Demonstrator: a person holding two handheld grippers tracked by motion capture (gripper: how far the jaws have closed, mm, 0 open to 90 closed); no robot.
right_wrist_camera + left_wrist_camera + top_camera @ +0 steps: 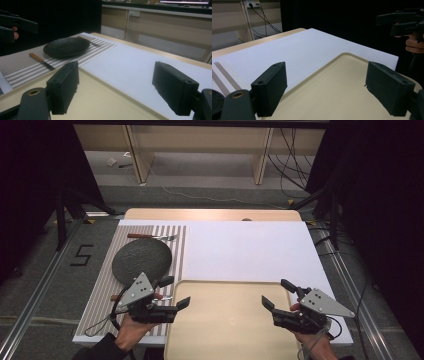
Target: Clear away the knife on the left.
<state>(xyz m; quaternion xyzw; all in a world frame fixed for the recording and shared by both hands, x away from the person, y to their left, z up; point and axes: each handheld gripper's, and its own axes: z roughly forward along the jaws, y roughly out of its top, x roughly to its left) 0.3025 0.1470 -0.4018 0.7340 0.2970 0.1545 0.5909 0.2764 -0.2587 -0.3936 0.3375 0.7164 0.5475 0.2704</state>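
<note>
Jaws apart, both grippers, over tray [225,320].

A lab-style recording space: black curtains [30,195] flank a table [250,250] set on a grey floor with a taped number five [81,255], metal rails [30,295] and loose cables [295,160] beyond both claws.

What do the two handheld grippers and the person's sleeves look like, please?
Both the left gripper and the right gripper are black, each with two blocky rectangular jaws and a grey three-cornered plate on top with small dark holes. A dark cable trails from each. The left forearm wears a dark sleeve.
</note>
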